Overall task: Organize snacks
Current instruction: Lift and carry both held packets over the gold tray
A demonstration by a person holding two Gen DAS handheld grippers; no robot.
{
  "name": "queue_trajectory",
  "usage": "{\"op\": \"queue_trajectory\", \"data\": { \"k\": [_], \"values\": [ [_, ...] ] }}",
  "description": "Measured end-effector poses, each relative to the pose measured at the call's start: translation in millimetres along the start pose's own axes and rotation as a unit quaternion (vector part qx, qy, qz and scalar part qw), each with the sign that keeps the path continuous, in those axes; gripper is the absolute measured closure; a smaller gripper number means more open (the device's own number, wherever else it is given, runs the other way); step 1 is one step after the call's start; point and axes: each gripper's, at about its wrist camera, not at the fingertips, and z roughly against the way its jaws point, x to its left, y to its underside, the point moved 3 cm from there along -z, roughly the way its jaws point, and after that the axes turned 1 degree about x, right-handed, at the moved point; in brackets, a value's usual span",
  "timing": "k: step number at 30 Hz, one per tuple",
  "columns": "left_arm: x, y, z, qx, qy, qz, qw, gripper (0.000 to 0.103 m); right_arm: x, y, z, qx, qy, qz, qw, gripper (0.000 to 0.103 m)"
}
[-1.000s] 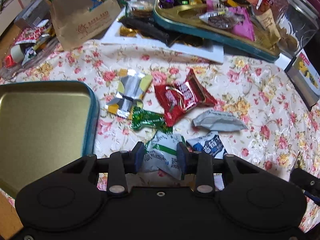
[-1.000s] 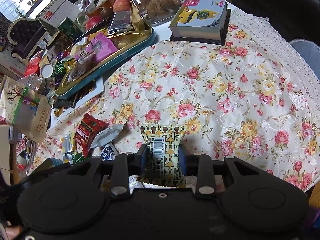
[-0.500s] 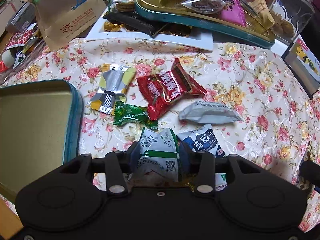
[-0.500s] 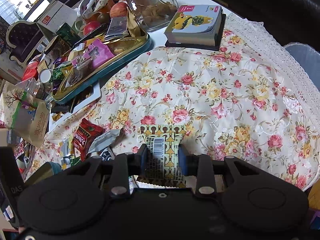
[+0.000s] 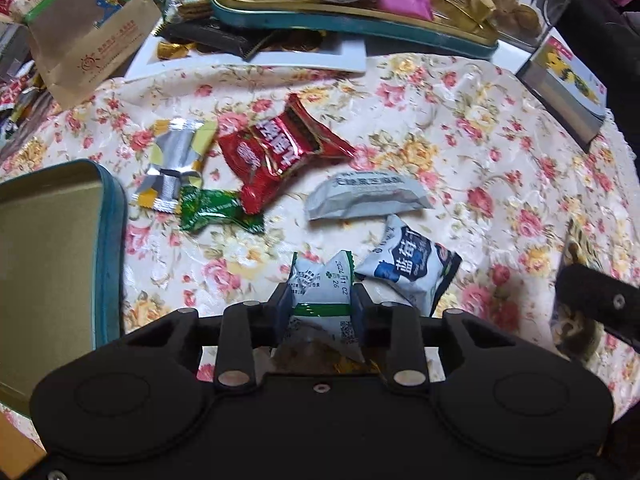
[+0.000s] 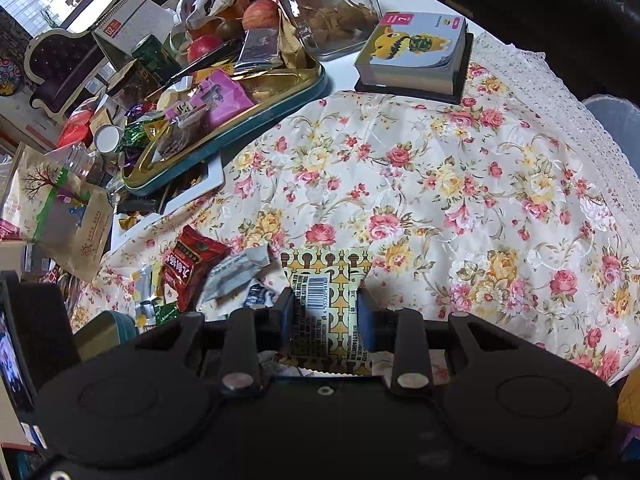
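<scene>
In the left wrist view my left gripper (image 5: 320,304) is closing its jaws on a green-and-white snack packet (image 5: 320,282), whose sides buckle between the pads. Just beyond it on the floral cloth lie a blue-and-white packet (image 5: 412,268), a grey packet (image 5: 364,196), a red packet (image 5: 276,152), a green candy (image 5: 212,210) and a silver-and-yellow packet (image 5: 176,160). An empty teal tin (image 5: 108,248) with a gold inside sits to the left. My right gripper (image 6: 326,312) is shut on a yellow patterned packet (image 6: 326,268) with a barcode.
A second teal tin (image 6: 280,108) heaped with snacks stands at the back on a white board. Around it are a brown paper bag (image 5: 92,36), a glass jar (image 6: 332,8), apples and a small thick book (image 6: 416,52). The cloth's lace edge (image 6: 560,120) runs along the right.
My left gripper has moved forward over the green-and-white packet and its jaws have narrowed onto it. The right gripper keeps still with the yellow packet in it.
</scene>
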Motion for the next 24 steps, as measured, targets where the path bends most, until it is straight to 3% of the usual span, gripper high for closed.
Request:
{"op": "queue_trajectory", "data": {
  "k": [4, 14, 24],
  "values": [
    [2, 2, 8, 0.003, 0.018, 0.008, 0.9998, 0.064, 2, -4, 6, -0.009, -0.004, 0.0, 1.0, 0.069],
    [9, 5, 63, -0.041, 0.04, -0.001, 0.9983, 0.064, 10, -9, 16, -0.027, -0.004, 0.0, 1.0, 0.069],
    [40, 5, 117, -0.089, 0.026, 0.011, 0.9957, 0.064, 41, 2, 15, -0.041, 0.008, 0.039, 0.998, 0.069]
  ]
}}
